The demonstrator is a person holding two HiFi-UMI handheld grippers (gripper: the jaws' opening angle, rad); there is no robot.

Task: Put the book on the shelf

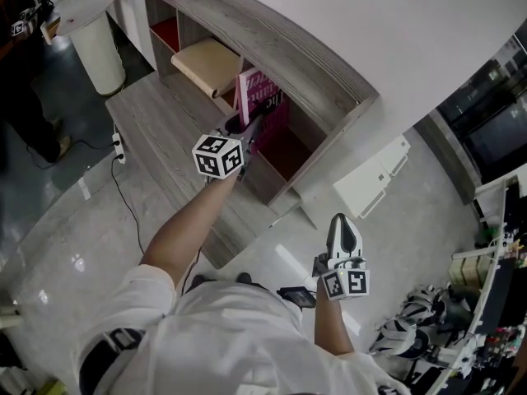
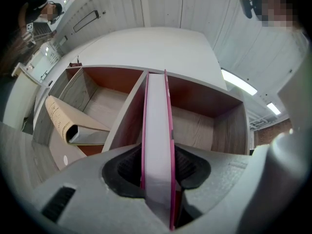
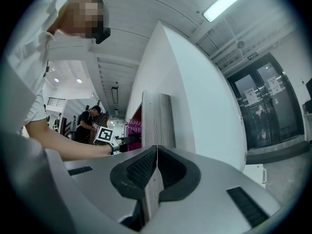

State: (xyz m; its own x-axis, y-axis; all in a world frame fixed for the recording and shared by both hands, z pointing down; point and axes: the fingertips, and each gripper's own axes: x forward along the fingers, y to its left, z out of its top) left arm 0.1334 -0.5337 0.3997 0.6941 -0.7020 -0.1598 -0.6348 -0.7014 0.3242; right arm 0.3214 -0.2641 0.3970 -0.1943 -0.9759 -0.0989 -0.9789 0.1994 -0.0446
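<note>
One book point(image 2: 157, 126) clamped upright in left claw point(image 2: 157, 173) | likely stiff, light, cover slippery | best held mid-edge | right claw point(image 3: 155, 172) together, empty | shelf point(image 2: 204, 99) just ahead

Looks like an open lab or office hall, not a home. Wood-grain shelf point(image 1: 280, 52) set against a plain white wall point(image 1: 379, 23). Left of the shelf, a round white pedestal table point(image 1: 86, 6) and a power strip point(image 1: 118, 146) with its cable on a glossy pale floor point(image 1: 58, 220). Right of the shelf, dark glass doors point(image 3: 270, 106) and a bench point(image 1: 492, 263) crowded with gear. Above the shelf, long strip lights point(image 3: 228, 1).
</note>
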